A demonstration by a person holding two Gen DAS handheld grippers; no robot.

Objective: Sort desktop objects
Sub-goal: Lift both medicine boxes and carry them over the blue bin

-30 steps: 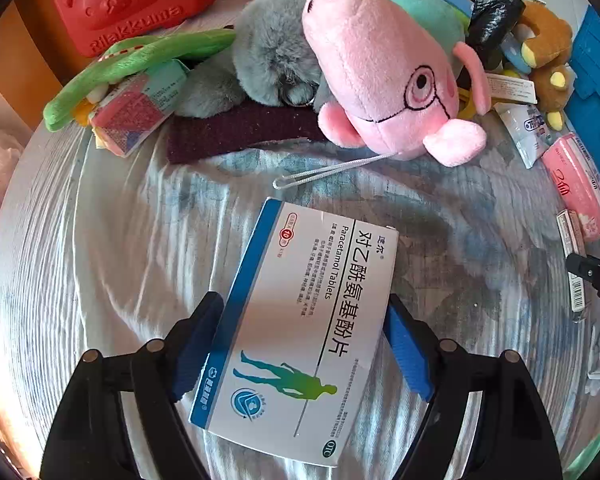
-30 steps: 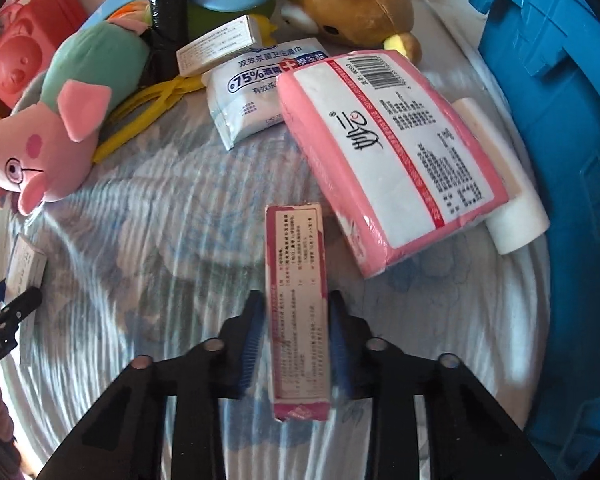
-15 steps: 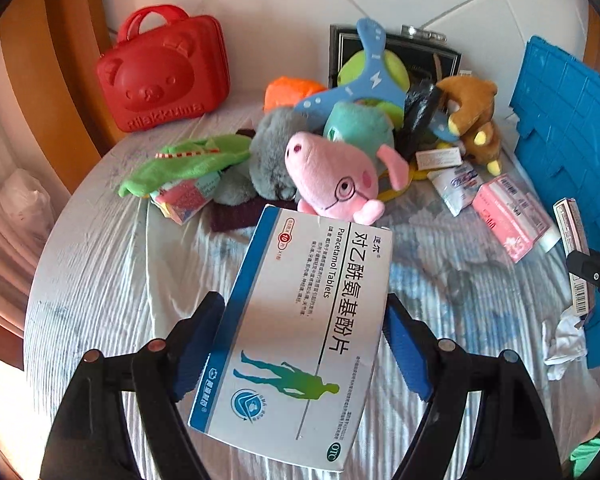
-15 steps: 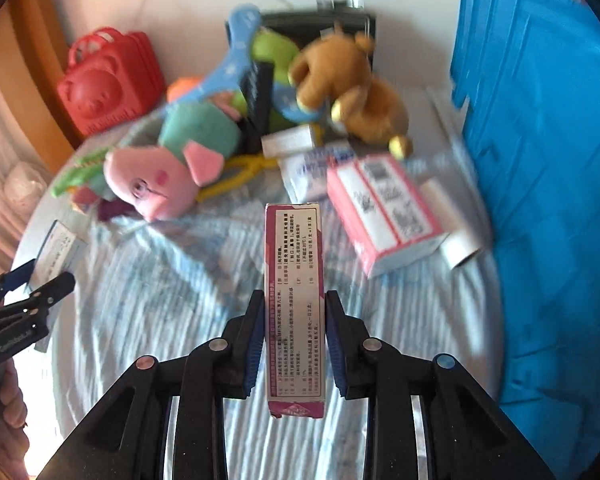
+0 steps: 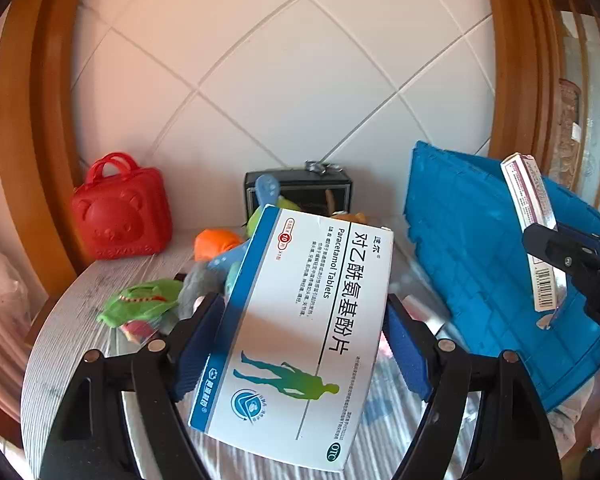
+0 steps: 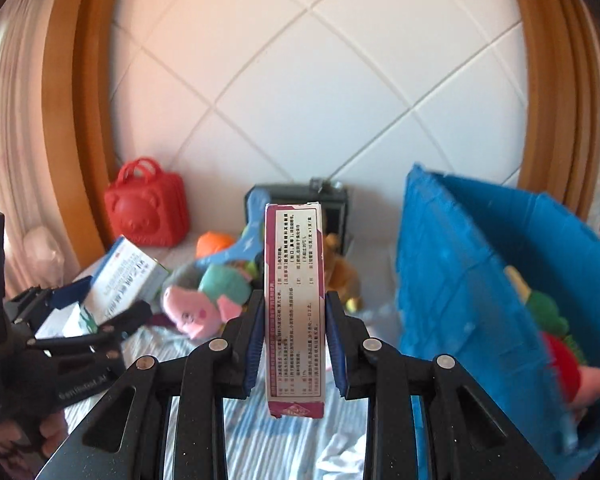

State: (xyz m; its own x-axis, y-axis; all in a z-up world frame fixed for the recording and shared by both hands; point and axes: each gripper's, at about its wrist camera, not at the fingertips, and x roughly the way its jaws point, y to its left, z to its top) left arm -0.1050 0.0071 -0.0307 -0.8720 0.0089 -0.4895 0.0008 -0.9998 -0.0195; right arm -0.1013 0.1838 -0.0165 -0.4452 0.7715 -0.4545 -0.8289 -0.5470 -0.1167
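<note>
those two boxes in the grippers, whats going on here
A person is sorting clutter off a table with a gripper in each hand. The left gripper grips a white and blue paracetamol box; the right gripper clamps a narrow pink box. Both are held in the air above the soft toys, beside an open blue bin with toys inside.

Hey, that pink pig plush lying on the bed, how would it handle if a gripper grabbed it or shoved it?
The pink pig plush looks soft and stuffed, so it would probably squash between fingers and flop rather than stay stiff. It is likely light for its bulk. Lying on the wrinkled striped bedsheet, it would probably drag or tumble when pushed, not slide cleanly.
</note>
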